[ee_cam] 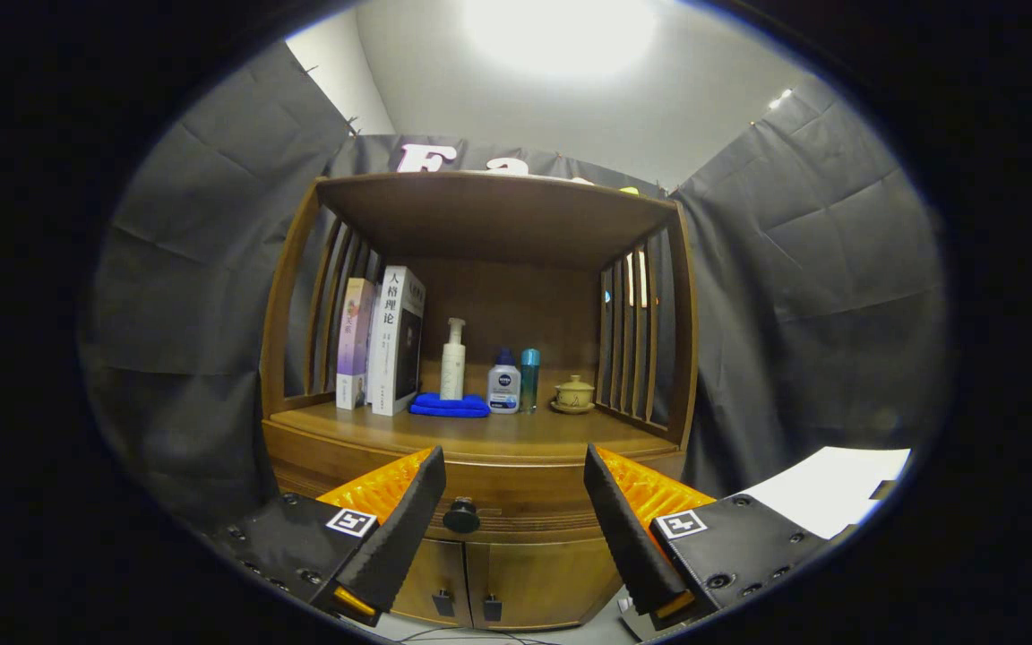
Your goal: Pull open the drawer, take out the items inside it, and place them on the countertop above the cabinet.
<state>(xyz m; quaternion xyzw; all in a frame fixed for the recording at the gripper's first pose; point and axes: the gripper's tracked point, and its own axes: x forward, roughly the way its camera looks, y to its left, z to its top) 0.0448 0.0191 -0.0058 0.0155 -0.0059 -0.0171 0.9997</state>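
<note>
Gripper (513, 497) stood wide open, holding nothing; left finger (395, 528) and right finger (628, 528) were well apart. Between them and beyond sat the drawer knob (461, 516), small, dark and round, on the closed drawer front (516, 502) under the countertop (480, 434).

Judgement: wooden drawer, stiff, probably moderate drag; the knob is the only hold, smooth and small, so the fingers should close squarely on it. The drawer's long axis ran left-right; its front faced the gripper, so the pull would come straight toward it. Contents hidden.

On the countertop, left to right: books (386, 345), blue cloth (450, 405), pump bottle (452, 360), small lidded cup (574, 394).
</note>
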